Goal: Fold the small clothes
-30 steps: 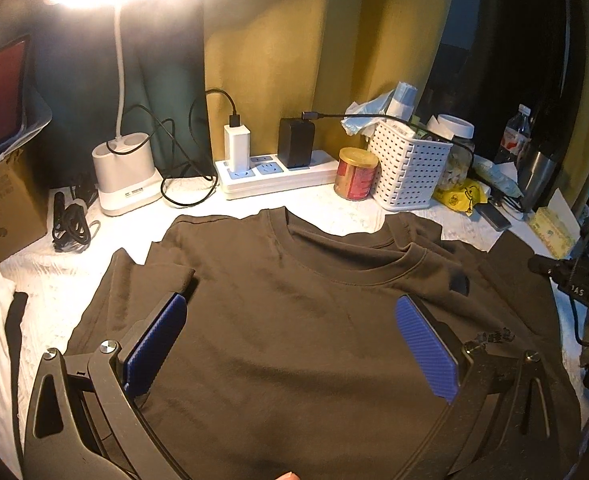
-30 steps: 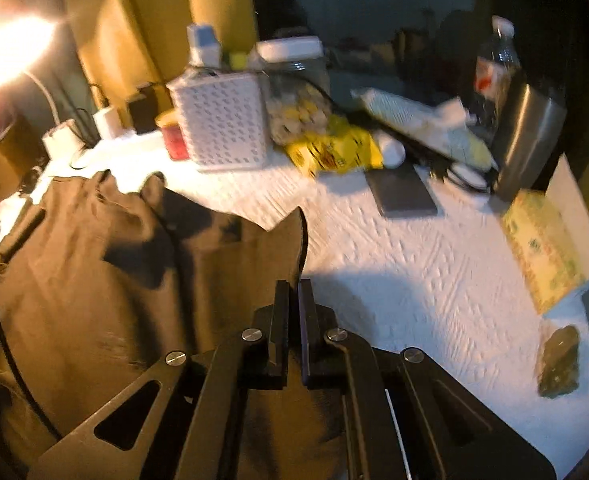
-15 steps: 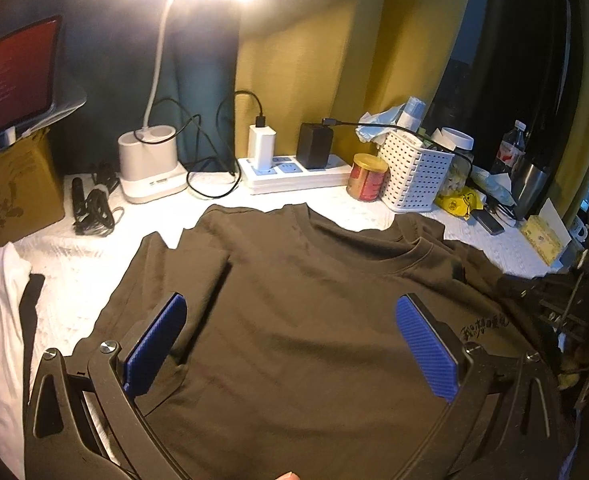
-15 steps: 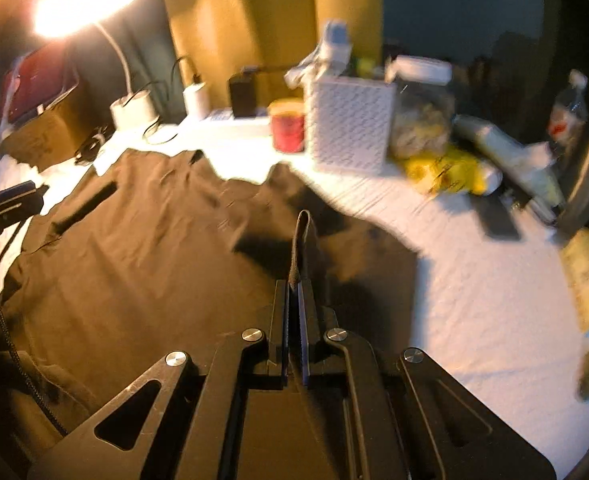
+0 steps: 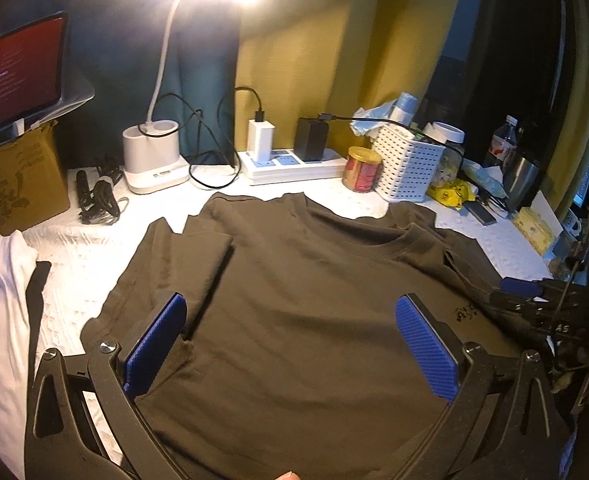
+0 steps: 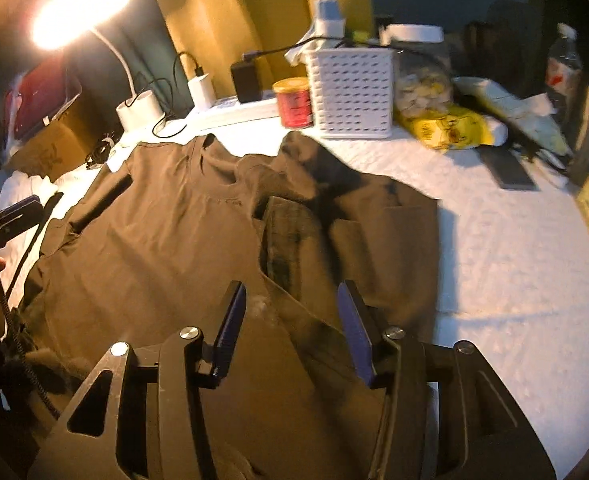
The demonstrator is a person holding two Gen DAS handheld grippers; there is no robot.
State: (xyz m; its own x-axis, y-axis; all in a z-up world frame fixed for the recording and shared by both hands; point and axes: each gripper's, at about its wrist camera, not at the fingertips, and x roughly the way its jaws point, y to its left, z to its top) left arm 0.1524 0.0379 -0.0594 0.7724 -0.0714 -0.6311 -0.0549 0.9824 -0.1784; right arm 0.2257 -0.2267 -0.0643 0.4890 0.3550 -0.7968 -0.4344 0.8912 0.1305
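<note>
Left hand-held gripper (image 5: 290, 350), nearest the viewer at 6 o'clock: blue pads (image 5: 156, 344) spread wide above the cloth, nothing between them. Right hand-held gripper (image 6: 290, 332): its jaws have just been opening and now stand apart, released, with a fold of the cloth lying under the gap. The dark brown T-shirt (image 5: 294, 300) lies front-up on the white-covered tabletop (image 5: 502, 248), covering its middle; ribbed round collar toward 12 o'clock, both sleeves folded inward onto the body, small dark print near 3 o'clock. Beyond it, from 11 to 1 o'clock, stand a lamp base (image 5: 154, 160), a power strip (image 5: 294, 164), a red tin (image 5: 361, 169) and a white basket (image 5: 408, 168).
</note>
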